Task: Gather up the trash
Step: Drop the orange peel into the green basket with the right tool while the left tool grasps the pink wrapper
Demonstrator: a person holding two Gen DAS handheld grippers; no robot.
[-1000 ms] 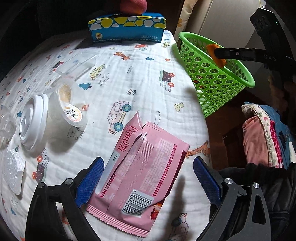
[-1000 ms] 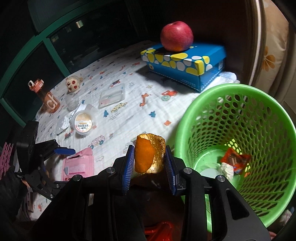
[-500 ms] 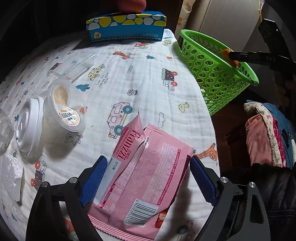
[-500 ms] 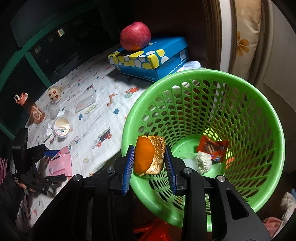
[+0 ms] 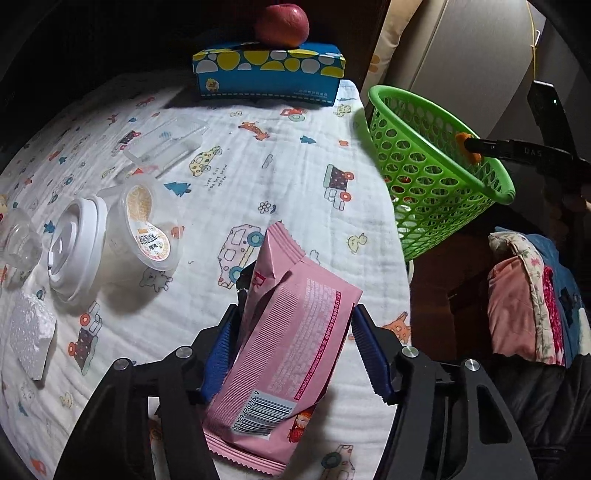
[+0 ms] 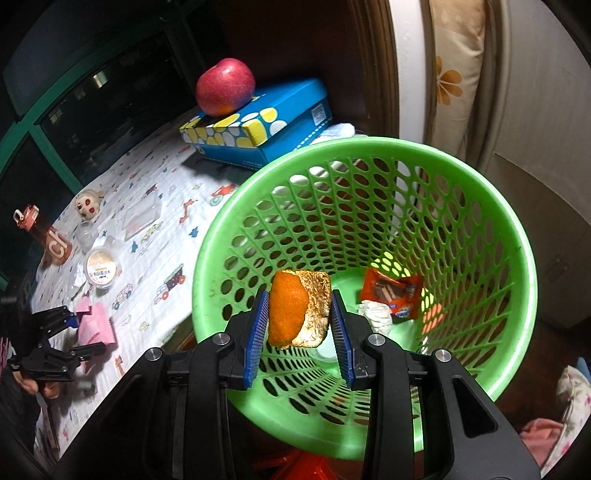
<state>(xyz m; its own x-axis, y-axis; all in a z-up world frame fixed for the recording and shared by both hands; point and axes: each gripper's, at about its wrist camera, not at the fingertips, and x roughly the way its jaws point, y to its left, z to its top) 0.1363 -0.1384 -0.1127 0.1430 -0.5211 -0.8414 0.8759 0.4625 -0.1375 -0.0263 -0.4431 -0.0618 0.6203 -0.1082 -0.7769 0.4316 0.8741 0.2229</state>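
Note:
My left gripper (image 5: 295,350) is shut on a pink snack wrapper (image 5: 295,332), which buckles upward between the blue pads on the printed cloth. My right gripper (image 6: 299,328) is shut on a piece of orange peel (image 6: 295,306) and holds it above the open mouth of the green mesh basket (image 6: 509,229). The basket holds a red wrapper (image 6: 391,291) and a crumpled white tissue (image 6: 376,314). From the left wrist view the basket (image 5: 417,155) stands off the table's right edge, with the peel (image 5: 467,146) over its rim.
On the cloth lie a plastic cup with a label (image 5: 144,225), a white lid (image 5: 74,247), a foam piece (image 5: 29,332) and a clear tray (image 5: 166,144). A blue tissue box (image 5: 269,74) with an apple (image 5: 282,20) stands at the back. Folded fabric (image 5: 524,299) lies on the right.
My left gripper has closed on the pink wrapper, which now buckles upward. My right gripper has carried the orange peel from beside the basket to over its opening.

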